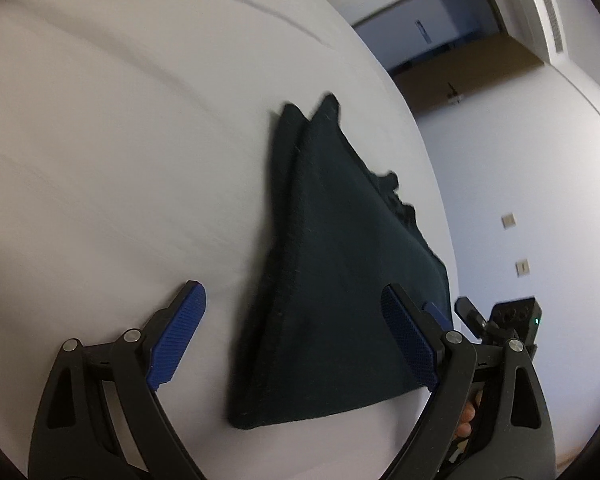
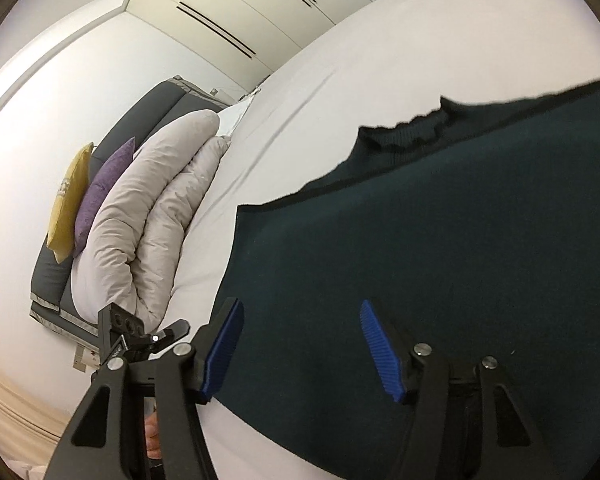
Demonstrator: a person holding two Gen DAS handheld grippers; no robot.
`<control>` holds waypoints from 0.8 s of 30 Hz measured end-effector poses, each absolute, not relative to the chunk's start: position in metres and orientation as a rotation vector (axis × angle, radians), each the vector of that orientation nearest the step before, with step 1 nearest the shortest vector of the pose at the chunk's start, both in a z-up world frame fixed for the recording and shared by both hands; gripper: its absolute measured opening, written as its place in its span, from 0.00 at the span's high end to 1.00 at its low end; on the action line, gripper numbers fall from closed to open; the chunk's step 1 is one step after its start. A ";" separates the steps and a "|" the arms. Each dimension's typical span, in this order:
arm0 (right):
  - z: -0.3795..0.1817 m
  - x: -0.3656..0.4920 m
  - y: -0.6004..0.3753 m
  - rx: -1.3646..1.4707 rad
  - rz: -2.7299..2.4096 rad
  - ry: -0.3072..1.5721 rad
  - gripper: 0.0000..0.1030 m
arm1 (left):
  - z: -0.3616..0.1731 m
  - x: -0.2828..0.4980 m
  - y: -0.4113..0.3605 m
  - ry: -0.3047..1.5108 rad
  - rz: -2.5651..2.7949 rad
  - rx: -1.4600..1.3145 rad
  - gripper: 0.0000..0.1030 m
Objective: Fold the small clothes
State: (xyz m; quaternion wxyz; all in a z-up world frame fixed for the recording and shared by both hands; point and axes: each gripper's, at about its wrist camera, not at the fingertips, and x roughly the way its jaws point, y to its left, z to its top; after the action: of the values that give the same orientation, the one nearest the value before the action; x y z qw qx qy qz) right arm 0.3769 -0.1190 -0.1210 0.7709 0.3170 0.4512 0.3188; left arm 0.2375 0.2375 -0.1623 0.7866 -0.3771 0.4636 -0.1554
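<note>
A dark green knit garment lies folded on the white bed sheet, its stitched edge running toward me. My left gripper hovers over its near end, open wide, and the blue pads touch no cloth. In the right wrist view the same garment fills the right half, with its ribbed collar at the far edge. My right gripper is open above the garment's near left edge, nothing pinched between its pads.
A rolled pale duvet lies at the head of the bed beside a purple cushion, a yellow cushion and a grey headboard. The bed edge drops off just right of the garment. White walls and wardrobes stand behind.
</note>
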 end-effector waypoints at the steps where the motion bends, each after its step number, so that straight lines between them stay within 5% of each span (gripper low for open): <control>1: -0.123 0.376 -0.118 0.693 0.693 0.982 0.39 | -0.163 0.239 0.233 1.009 -0.355 -0.818 0.13; 16: -0.121 0.387 -0.095 0.692 0.758 1.015 0.43 | -0.172 0.291 0.195 1.045 -0.401 -0.733 0.14; 17: -0.118 0.390 -0.090 0.674 0.766 1.018 0.43 | -0.173 0.294 0.192 1.045 -0.420 -0.747 0.19; 19: -0.112 0.398 -0.079 0.637 0.784 1.029 0.44 | -0.181 0.297 0.192 1.063 -0.450 -0.808 0.52; 21: -0.110 0.407 -0.069 0.614 0.801 1.044 0.45 | -0.195 0.301 0.195 1.081 -0.447 -0.879 0.73; 24: -0.112 0.421 -0.059 0.604 0.787 1.071 0.47 | -0.206 0.304 0.200 1.080 -0.457 -0.975 0.77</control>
State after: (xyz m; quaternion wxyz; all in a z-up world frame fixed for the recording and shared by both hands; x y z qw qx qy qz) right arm 0.4215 -0.0588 -0.1123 0.7453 0.2757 0.4891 0.3596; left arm 0.3043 0.2001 -0.2061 0.7231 -0.4418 0.4891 -0.2068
